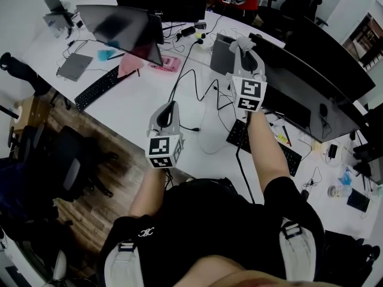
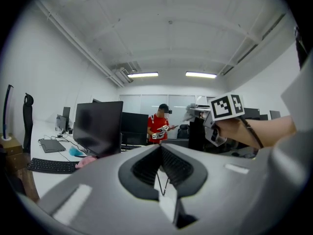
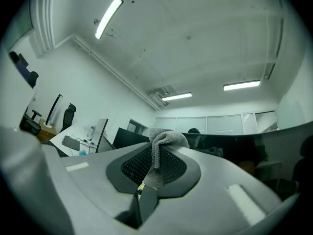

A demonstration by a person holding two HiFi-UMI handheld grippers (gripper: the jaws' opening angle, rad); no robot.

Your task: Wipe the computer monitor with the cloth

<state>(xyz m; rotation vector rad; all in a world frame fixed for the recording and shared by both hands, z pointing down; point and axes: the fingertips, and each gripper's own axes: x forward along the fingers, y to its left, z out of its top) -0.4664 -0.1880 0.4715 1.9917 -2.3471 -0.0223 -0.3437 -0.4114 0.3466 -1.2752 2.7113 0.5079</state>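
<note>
The wide curved monitor (image 1: 311, 79) stands dark at the right of the white desk (image 1: 137, 109). My right gripper (image 1: 244, 46) is raised by its left end, shut on a grey cloth (image 1: 241, 42). In the right gripper view the cloth (image 3: 166, 137) is bunched over the closed jaw tips of that gripper (image 3: 157, 154), with the monitor (image 3: 244, 143) just beyond it. My left gripper (image 1: 170, 106) hovers lower over the desk, shut with nothing in it. In the left gripper view its jaws (image 2: 160, 147) meet at the tips, and the right gripper (image 2: 215, 117) with the cloth (image 2: 191, 111) shows up ahead.
A second monitor (image 1: 122, 24) and a black keyboard (image 1: 97, 88) stand at the left. Cables (image 1: 203, 94) trail across the desk's middle. Another keyboard (image 1: 288, 155) lies under the right arm. A person in red (image 2: 157, 126) stands behind the desk. An office chair (image 1: 66, 166) is at the left.
</note>
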